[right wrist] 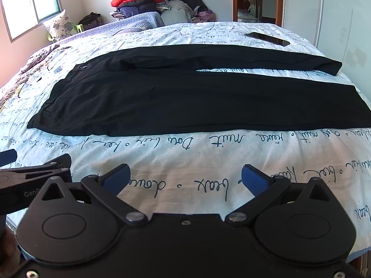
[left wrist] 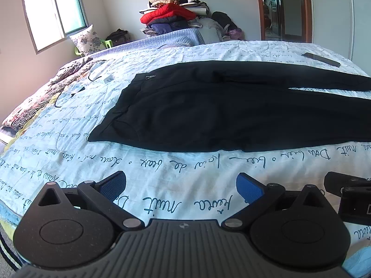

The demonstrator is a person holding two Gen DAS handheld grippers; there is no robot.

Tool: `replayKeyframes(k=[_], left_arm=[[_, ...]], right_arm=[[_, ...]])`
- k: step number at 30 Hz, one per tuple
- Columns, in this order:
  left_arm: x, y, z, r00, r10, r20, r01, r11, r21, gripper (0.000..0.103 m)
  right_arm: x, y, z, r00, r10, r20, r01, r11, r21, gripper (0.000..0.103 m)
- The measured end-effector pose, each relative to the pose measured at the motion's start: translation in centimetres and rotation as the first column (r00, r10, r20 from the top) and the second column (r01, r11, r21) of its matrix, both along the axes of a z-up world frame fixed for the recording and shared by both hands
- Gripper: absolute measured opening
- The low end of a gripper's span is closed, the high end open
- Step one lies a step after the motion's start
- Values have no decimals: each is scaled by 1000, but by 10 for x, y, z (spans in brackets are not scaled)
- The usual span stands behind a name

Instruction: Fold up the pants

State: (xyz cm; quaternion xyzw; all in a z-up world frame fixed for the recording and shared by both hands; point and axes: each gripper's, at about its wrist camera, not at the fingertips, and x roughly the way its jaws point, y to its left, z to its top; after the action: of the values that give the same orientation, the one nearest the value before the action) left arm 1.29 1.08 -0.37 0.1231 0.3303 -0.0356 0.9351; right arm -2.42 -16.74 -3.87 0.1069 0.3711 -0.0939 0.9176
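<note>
Here, the left gripper [left wrist: 180, 188] is hovering low over the near edge of the bed, pointing forward across it, its blue-padded fingers [left wrist: 249, 188] spread wide apart with nothing between them. The right gripper [right wrist: 185, 180] is hanging just beside it in the same level, forward-pointing pose, its fingers [right wrist: 254, 180] likewise standing wide apart and gripping nothing. Each tool is showing at the edge of the other's view, so the two are sitting side by side, close together. Both are floating above the white bedspread [right wrist: 208, 162] printed with dark handwriting, near the pants but not touching them.

Just beyond the fingertips, the black pants [right wrist: 185, 102] are lying flat across the bedspread, unfolded, with the waistband [left wrist: 116, 111] to the left and the two legs running off to the right. The nearer leg is lying straight, while the farther one [right wrist: 255, 58] is angling slightly away, leaving a narrow wedge of bedspread showing between them.

Farther back, a dark phone [right wrist: 266, 38] is resting on the bedspread near the far right corner. Past the bed, a pile of clothes [left wrist: 176, 16] is stacked against the wall, and a window [left wrist: 53, 11] is letting in light at the left.
</note>
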Motion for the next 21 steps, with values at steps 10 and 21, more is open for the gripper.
replayKeyframes(k=[10, 21], left_arm=[[16, 1, -3, 1000, -2, -13, 2, 1000, 7, 103], [38, 10, -15, 998, 13, -65, -15, 1000, -25, 103]], right_arm=[[11, 4, 6, 1000, 19, 19, -18, 1000, -10, 103], [25, 8, 1, 997, 76, 17, -76, 997, 6, 103]])
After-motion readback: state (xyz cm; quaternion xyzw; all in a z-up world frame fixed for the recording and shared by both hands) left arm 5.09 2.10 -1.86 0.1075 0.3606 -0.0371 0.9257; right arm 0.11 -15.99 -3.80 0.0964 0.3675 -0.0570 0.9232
